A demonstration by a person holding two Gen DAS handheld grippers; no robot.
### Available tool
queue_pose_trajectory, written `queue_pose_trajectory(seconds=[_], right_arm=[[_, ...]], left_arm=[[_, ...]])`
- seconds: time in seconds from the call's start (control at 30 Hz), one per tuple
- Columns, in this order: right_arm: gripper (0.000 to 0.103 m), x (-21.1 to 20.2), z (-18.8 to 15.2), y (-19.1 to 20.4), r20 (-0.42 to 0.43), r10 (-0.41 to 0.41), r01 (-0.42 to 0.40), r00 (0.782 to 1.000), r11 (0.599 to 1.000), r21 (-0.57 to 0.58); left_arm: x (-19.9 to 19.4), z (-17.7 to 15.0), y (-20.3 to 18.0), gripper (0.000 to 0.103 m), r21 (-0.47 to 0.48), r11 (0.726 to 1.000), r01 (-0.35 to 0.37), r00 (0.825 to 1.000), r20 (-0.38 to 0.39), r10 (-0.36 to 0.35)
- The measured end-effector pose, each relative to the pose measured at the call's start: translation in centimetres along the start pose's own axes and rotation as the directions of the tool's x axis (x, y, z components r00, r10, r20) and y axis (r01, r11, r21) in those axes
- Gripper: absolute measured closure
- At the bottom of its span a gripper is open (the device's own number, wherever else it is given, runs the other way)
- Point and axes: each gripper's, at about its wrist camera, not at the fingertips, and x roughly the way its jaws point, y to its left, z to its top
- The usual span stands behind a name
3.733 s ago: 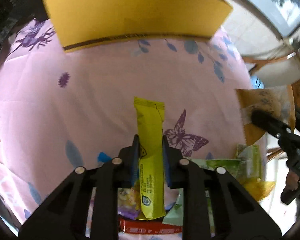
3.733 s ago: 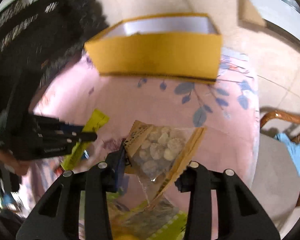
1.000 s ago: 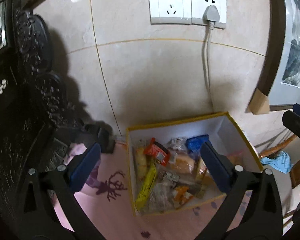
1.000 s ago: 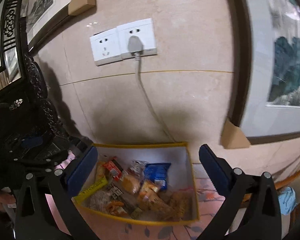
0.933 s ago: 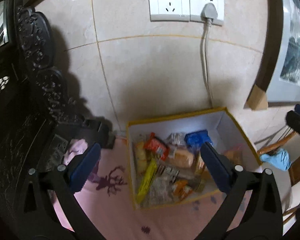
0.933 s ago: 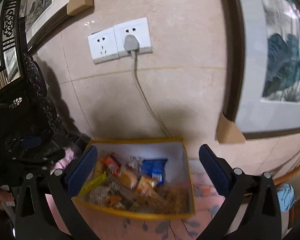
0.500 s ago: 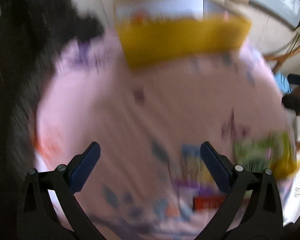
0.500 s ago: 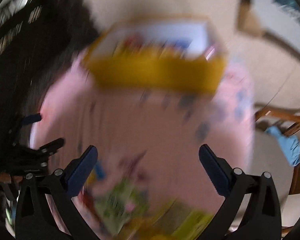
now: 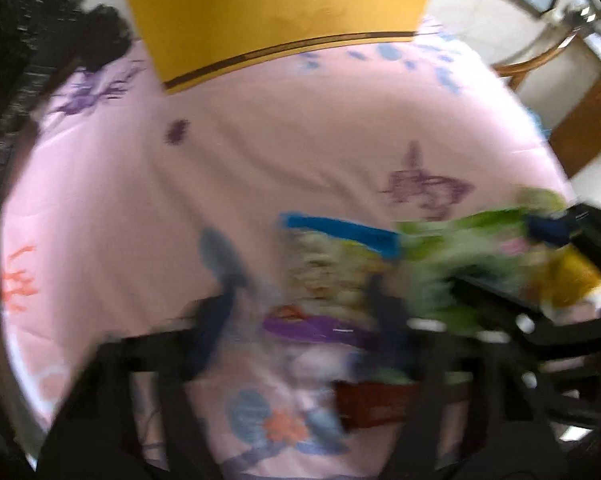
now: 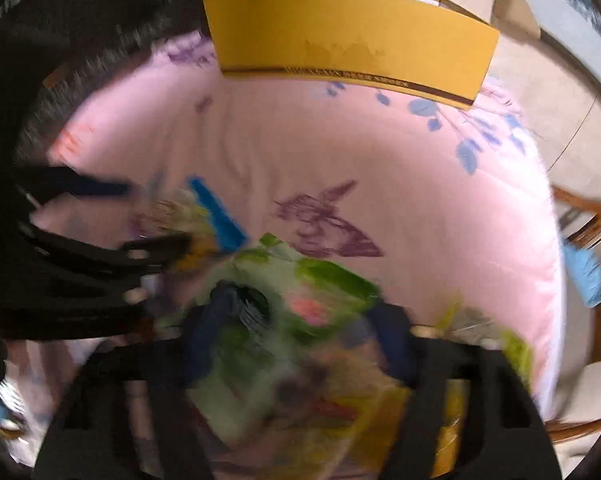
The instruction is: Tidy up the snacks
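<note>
Left wrist view, one yellow box [image 9: 280,12], two claws, blurred snack packets [image 9: 332,268]

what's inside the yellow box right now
From both wrist views only the outer front wall of the yellow box shows, plus a sliver of white inner wall at its top edge. Its contents are hidden behind that wall.

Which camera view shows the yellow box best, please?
The right wrist view shows the yellow box best: its whole front wall is in frame, with the dark band along the bottom fairly sharp. In the left wrist view the box is cut off at the top edge and more blurred.
</note>
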Motion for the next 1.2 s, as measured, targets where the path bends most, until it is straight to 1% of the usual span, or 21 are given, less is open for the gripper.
queue_pose_trajectory(seconds=[0.07, 0.17, 0.27, 0.33, 0.37, 0.47, 0.57, 0.6, 0.63, 0.67, 0.7, 0.73, 0.8, 0.83, 0.9, 0.93, 1.0, 1.03, 1.07, 1.13, 1.2], right_arm=[[0.061, -0.5, 0.3, 0.0, -0.01, 0.022, -0.021, 1.0, 0.999, 0.04], [0.068, -0.8, 0.7, -0.3, -0.043, 0.045, -0.042, 0.998, 0.996, 0.077], [0.08, -2.1, 0.9, -1.3, -0.034, 0.114, -0.107, 0.993, 0.979, 0.171], [0.089, -3.7, 1.0, -1.9, -0.003, 0.208, -0.202, 0.978, 0.952, 0.231], [0.096, -4.5, 1.0, -2.1, 0.017, 0.222, -0.219, 0.975, 0.945, 0.245], [0.097, -7.2, 1.6, -2.2, 0.083, 0.172, -0.186, 0.982, 0.962, 0.202], [0.086, -7.4, 1.4, -2.6, 0.066, 0.148, -0.158, 0.987, 0.97, 0.186], [0.08, -6.9, 1.0, -3.0, 0.049, 0.119, -0.126, 0.992, 0.972, 0.199], [0.037, -6.4, 0.7, -3.0, 0.03, 0.074, -0.078, 0.997, 0.978, 0.195], [0.001, -5.8, 0.3, -2.8, -0.007, -0.01, 0.011, 1.0, 0.984, 0.178], [0.001, -4.8, -0.2, -2.1, -0.049, -0.138, 0.144, 0.989, 0.977, 0.156], [0.001, -4.5, -0.6, -1.5, -0.048, -0.156, 0.162, 0.986, 0.975, 0.152], [0.001, -3.2, -0.9, -0.5, -0.047, -0.17, 0.175, 0.984, 0.972, 0.156], [0.001, -2.3, -0.9, 0.5, -0.052, -0.264, 0.269, 0.963, 0.955, 0.125], [0.001, -0.6, -1.2, 1.4, -0.066, -0.352, 0.356, 0.934, 0.931, 0.081], [0.001, -0.1, -1.3, 1.3, -0.055, -0.391, 0.394, 0.919, 0.916, 0.081], [0.001, 0.2, -1.6, 0.0, -0.037, -0.341, 0.343, 0.939, 0.929, 0.141], [0.005, 0.5, -1.6, -0.5, -0.055, -0.321, 0.326, 0.945, 0.933, 0.154], [0.024, 0.5, -1.4, -0.7, -0.061, -0.302, 0.308, 0.951, 0.939, 0.156], [0.057, 0.4, -0.8, 0.2, -0.04, -0.25, 0.253, 0.967, 0.963, 0.097], [0.064, 0.3, -0.4, 1.4, -0.045, -0.269, 0.271, 0.962, 0.962, 0.045]], left_arm=[[-0.4, -0.4, -0.8, 0.067, 0.053, 0.998, -0.036, 0.999, 0.017, 0.035], [-0.7, -0.7, -0.4, 0.071, 0.015, 1.0, -0.017, 1.0, 0.017, 0.017], [-1.7, -0.8, 0.8, 0.084, -0.066, 0.994, 0.086, 0.996, 0.025, -0.084], [-2.6, -0.9, 1.3, 0.093, -0.095, 0.983, 0.157, 0.987, 0.048, -0.153], [-3.3, -1.0, 1.5, 0.094, -0.106, 0.976, 0.189, 0.981, 0.062, -0.184], [-5.1, -1.0, 2.1, 0.095, -0.128, 0.961, 0.244, 0.966, 0.115, -0.23], [-5.3, -1.0, 2.5, 0.094, -0.129, 0.978, 0.165, 0.981, 0.119, -0.15], [-4.8, -1.1, 2.5, 0.085, -0.125, 0.98, 0.154, 0.985, 0.102, -0.141], [-4.3, -1.1, 2.4, 0.069, -0.116, 0.985, 0.129, 0.989, 0.083, -0.12], [-3.4, -1.2, 2.0, 0.01, -0.094, 0.994, 0.051, 0.998, 0.043, -0.047], [-2.7, -1.4, 1.7, 0.003, -0.074, 0.996, -0.047, 0.999, 0.009, 0.048], [-2.0, -1.7, 1.2, 0.003, -0.048, 0.991, -0.125, 0.992, 0.005, 0.125], [-1.3, -2.0, 0.3, 0.005, -0.013, 0.995, -0.099, 0.995, -0.004, 0.099], [-0.6, -2.0, -0.3, 0.004, -0.002, 0.987, -0.163, 0.986, -0.019, 0.163], [0.9, -1.6, -1.0, 0.002, 0.031, 0.953, -0.3, 0.952, -0.048, 0.301], [0.4, -1.6, -1.0, 0.002, 0.007, 0.951, -0.309, 0.951, 0.009, 0.309], [0.9, -1.2, -0.4, 0.002, -0.06, 0.945, -0.32, 0.947, -0.029, 0.319], [0.7, -1.2, -0.2, 0.002, -0.101, 0.946, -0.307, 0.951, -0.016, 0.307], [0.7, -1.2, -0.1, 0.003, -0.116, 0.953, -0.279, 0.959, 0.012, 0.282], [0.9, -1.0, 0.0, 0.02, -0.142, 0.967, -0.21, 0.976, 0.025, 0.216], [0.7, -0.6, 0.4, 0.068, -0.174, 0.98, -0.102, 0.995, 0.004, 0.104]])
